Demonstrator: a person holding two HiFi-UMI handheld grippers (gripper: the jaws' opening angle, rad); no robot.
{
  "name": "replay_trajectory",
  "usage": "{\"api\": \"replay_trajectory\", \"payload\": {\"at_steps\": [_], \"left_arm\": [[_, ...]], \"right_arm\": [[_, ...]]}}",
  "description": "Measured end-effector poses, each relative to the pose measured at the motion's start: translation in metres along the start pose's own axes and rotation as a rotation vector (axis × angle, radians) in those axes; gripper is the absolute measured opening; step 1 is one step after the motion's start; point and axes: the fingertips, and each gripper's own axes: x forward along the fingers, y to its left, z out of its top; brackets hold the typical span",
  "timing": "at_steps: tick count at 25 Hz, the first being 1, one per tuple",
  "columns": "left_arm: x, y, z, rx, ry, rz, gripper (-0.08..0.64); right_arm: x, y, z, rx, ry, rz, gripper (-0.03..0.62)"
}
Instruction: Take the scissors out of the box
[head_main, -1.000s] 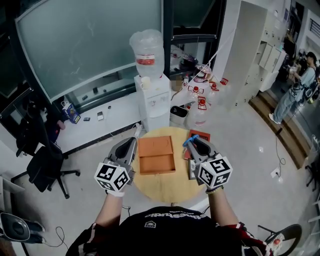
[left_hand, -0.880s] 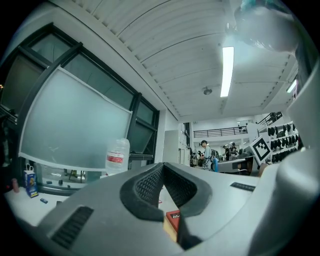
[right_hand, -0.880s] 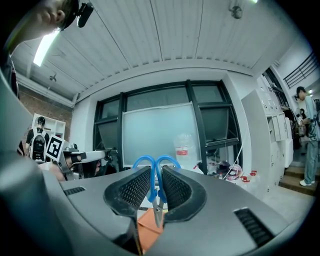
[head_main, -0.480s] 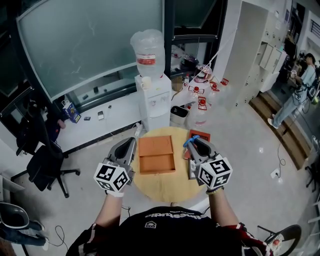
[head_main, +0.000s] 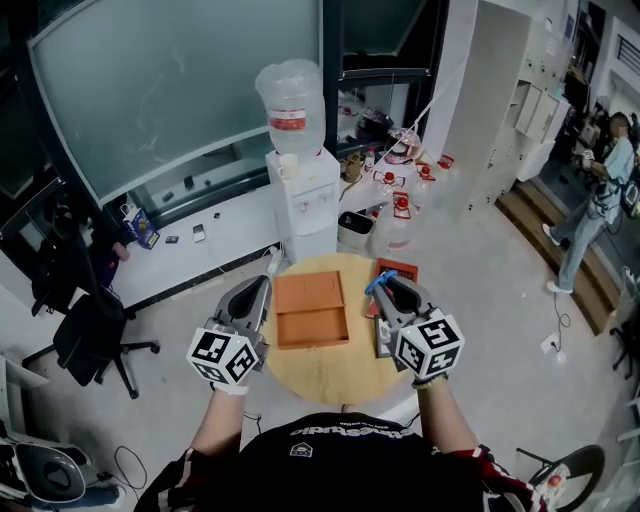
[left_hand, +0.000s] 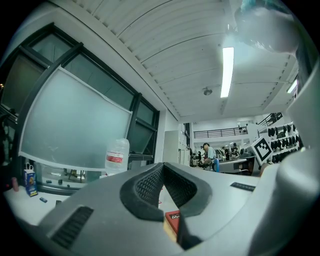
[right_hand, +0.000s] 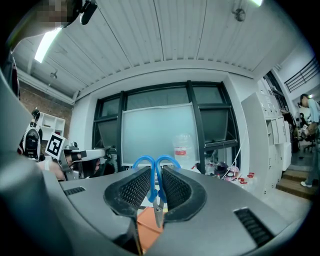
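Head view first: the orange box (head_main: 312, 300) lies open in the middle of the round table (head_main: 330, 378). The left gripper (head_main: 266, 284) sits just left of the box. The right gripper (head_main: 384, 284) sits just right of it, with the blue-handled scissors (head_main: 374, 285) outside the box. Left gripper view: jaws together, nothing between them. Right gripper view: pads (right_hand: 134, 192) clamped on the scissors, blue loops above the pads, blade tips below.
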Motion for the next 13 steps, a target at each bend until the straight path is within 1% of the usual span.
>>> {"api": "replay_trajectory", "payload": {"at_steps": [13], "left_arm": [[0.0011, -0.0004, -0.0056, -0.012, 0.001, 0.001, 0.017]], "right_arm": [[-0.0027, -0.0012, 0.0030, 0.003, -0.007, -0.002, 0.101]]}}
